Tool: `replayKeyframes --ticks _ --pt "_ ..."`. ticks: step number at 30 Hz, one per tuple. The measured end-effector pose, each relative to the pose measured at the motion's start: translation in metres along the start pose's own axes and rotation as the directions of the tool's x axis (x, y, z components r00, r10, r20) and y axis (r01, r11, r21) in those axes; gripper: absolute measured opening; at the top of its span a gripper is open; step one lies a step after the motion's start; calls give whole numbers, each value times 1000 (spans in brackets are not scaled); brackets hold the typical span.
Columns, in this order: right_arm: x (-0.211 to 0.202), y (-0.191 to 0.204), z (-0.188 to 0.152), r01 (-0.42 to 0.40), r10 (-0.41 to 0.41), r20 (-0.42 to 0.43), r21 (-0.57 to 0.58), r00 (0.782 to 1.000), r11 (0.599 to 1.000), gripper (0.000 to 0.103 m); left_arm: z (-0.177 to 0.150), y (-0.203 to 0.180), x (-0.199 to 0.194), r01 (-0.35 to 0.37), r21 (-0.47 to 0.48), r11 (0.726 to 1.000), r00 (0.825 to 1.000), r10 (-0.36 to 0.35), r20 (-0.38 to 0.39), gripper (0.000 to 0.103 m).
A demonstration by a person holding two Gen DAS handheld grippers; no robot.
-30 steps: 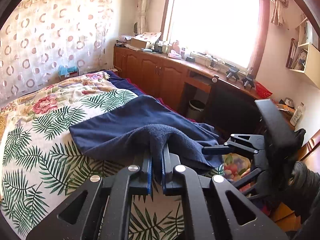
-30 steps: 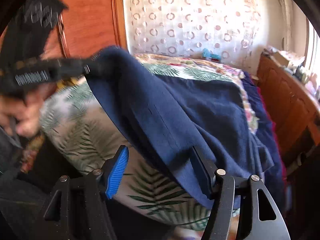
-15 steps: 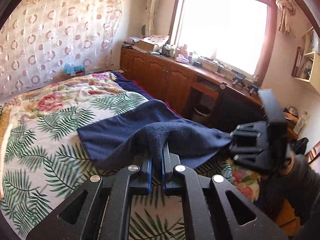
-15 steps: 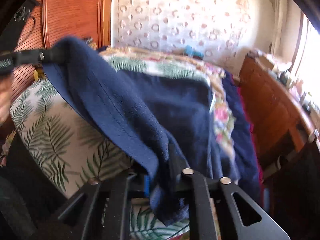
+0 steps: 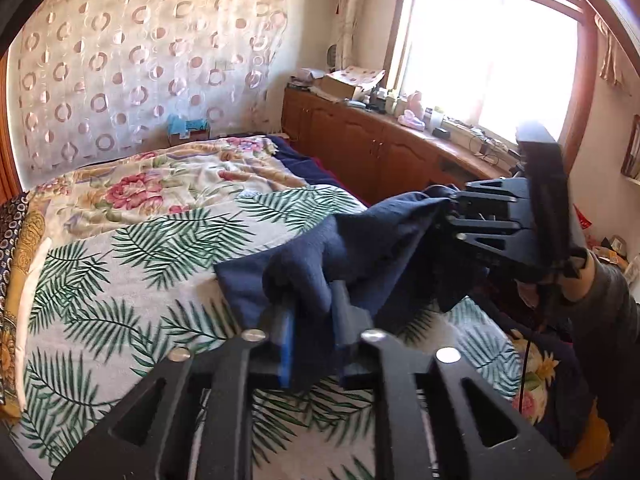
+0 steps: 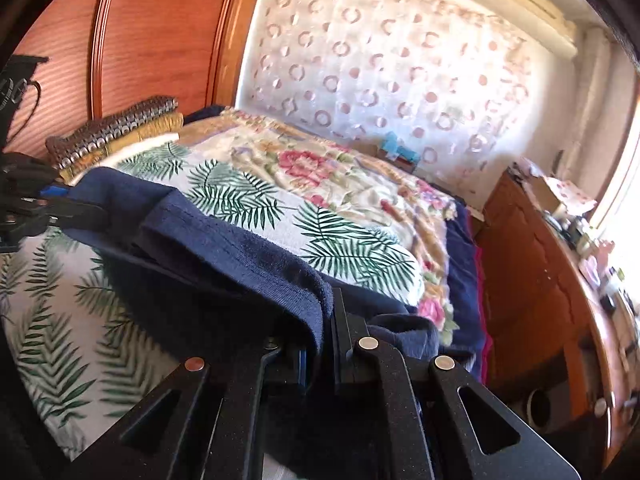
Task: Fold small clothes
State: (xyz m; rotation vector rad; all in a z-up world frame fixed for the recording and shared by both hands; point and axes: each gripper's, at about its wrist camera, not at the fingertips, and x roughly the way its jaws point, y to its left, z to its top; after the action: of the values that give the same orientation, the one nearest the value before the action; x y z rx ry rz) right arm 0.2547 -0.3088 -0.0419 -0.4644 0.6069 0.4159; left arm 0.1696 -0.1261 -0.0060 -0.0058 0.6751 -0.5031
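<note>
Navy cloth (image 5: 372,248) pinched between left claw (image 5: 314,320) and right claw (image 6: 320,332).

Left claw (image 5: 314,312): matte black, silver screws, 1 blue pad. Right claw (image 6: 320,332): black, silver screws.

The left gripper (image 5: 312,316) is clamped on a bunched corner of a navy blue garment (image 5: 360,248), its blue-padded fingers (image 5: 286,344) nearly buried in the cloth. The garment hangs lifted above the palm-leaf bedspread (image 5: 120,280), stretched across to the right gripper (image 5: 450,210), which pinches another edge, though motion blur hides how tightly. Behind lie a floral blanket (image 5: 160,184), a circle-patterned curtain (image 5: 140,60), wooden cabinets (image 5: 360,148) cluttered on top, and a bright window (image 5: 488,52).
</note>
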Motion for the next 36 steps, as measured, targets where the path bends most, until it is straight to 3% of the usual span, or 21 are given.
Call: replayKeyframes --ticks 3,4,8,12,16,18,22,25,31,36 --pt "32 -9 6 -36 36 -29 -3 999 999 8 1 10 -6 -26 2 1000 999 26 44 72" --pt "42 -13 8 -46 46 -33 -4 998 999 8 2 14 -5 -23 -2 1000 999 23 48 76" --pt "64 -29 20 -82 82 -50 14 995 997 9 3 24 14 -63 9 998 998 63 13 77" --pt "83 -57 29 -150 162 -85 132 983 980 25 -3 28 50 -68 29 997 994 70 -85 77" --pt "96 -79 31 -134 161 -119 208 980 969 46 -9 26 76 -68 69 995 986 78 -147 77" --pt "100 -91 34 -164 205 -126 273 971 948 48 -10 28 87 -82 80 993 981 94 -168 77" --pt "93 -101 40 -96 144 -139 303 980 948 60 -14 34 98 -97 74 993 973 110 -204 77" --pt "88 -104 47 -78 119 -132 284 984 956 64 -16 38 100 -98 57 994 972 107 -207 77" --pt "77 -98 52 -127 165 -119 277 979 952 65 -21 38 107 -95 51 994 968 104 -228 77" --pt "66 -119 45 -208 250 -54 397 967 894 65 -24 36 106 -97 58 994 968 108 -228 77"
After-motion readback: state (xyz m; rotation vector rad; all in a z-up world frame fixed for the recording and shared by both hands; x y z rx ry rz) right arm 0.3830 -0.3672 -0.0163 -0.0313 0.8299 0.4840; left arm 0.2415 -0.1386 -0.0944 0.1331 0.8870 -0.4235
